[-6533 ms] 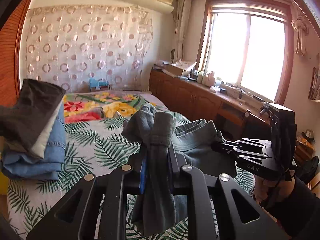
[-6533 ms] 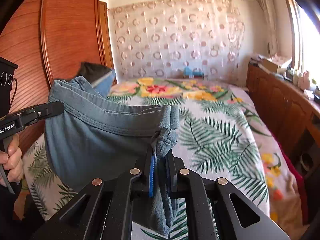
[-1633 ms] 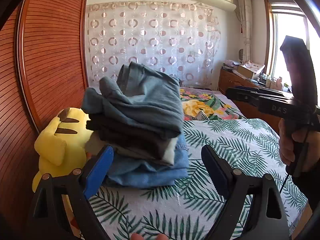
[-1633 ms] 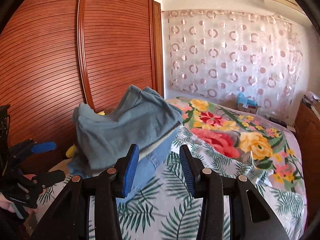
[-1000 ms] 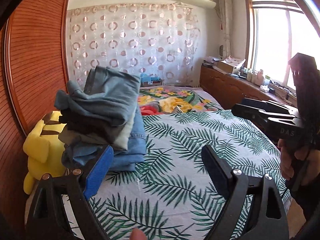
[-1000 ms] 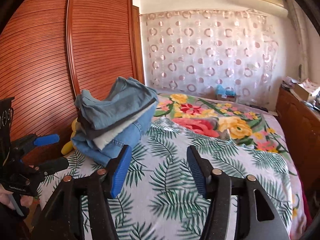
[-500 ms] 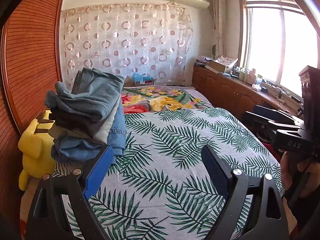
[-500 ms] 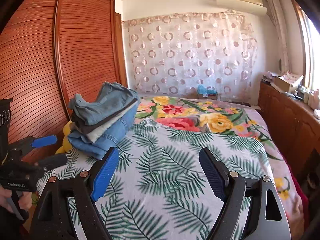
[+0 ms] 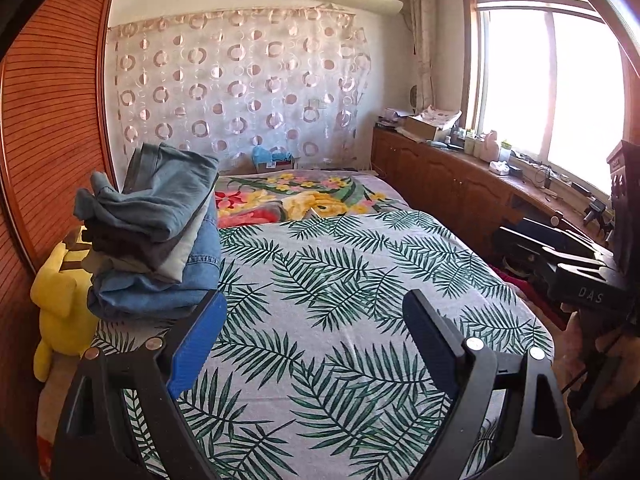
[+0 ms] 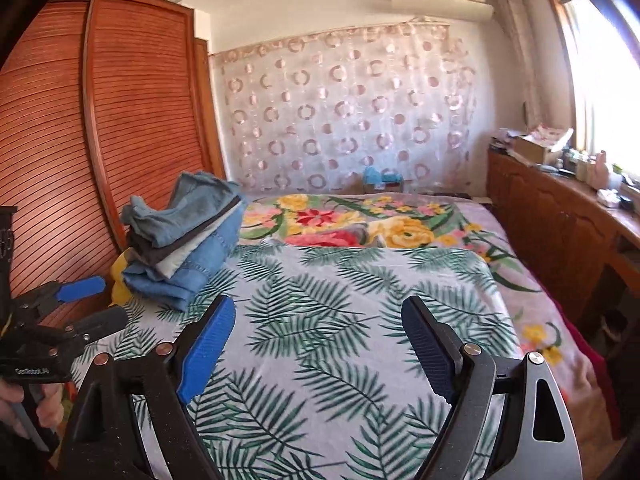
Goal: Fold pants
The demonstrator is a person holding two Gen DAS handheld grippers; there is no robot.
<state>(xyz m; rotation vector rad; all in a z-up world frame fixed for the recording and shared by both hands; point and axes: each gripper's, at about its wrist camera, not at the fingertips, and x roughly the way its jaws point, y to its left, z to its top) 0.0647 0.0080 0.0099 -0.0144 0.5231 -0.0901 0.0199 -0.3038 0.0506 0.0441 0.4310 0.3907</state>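
Both grippers had backed away from the pile since the earlier frames, when each had clamped a fold of the grey-blue pants; the pile now sat farther off and the leaf-print sheet (image 9: 340,280) filled the foreground. In the left wrist view the left gripper (image 9: 314,332) hung over the bed with its fingers (image 9: 198,336) spread wide and nothing between them. The right gripper (image 10: 316,334) also stood released over the bed, its fingers (image 10: 210,340) having just been opening further, with only the sheet showing in the gap.

The pants (image 9: 156,196) lay folded on top of the pile (image 9: 160,248) of clothes, above a dark garment, a pale one and blue denim. That pile rested at the bed's left edge, next to the brown slatted wardrobe (image 9: 48,132), with a yellow plush toy (image 9: 60,300) just beside it. From the right wrist view the same pants (image 10: 188,212) topped the pile, well apart from both grippers.

A floral blanket (image 10: 360,220) covered the far part of the bed. At the right edge of the left view, a hand (image 9: 604,372) held the right gripper's handle; at the lower left of the right view, a hand (image 10: 36,408) held the left one.
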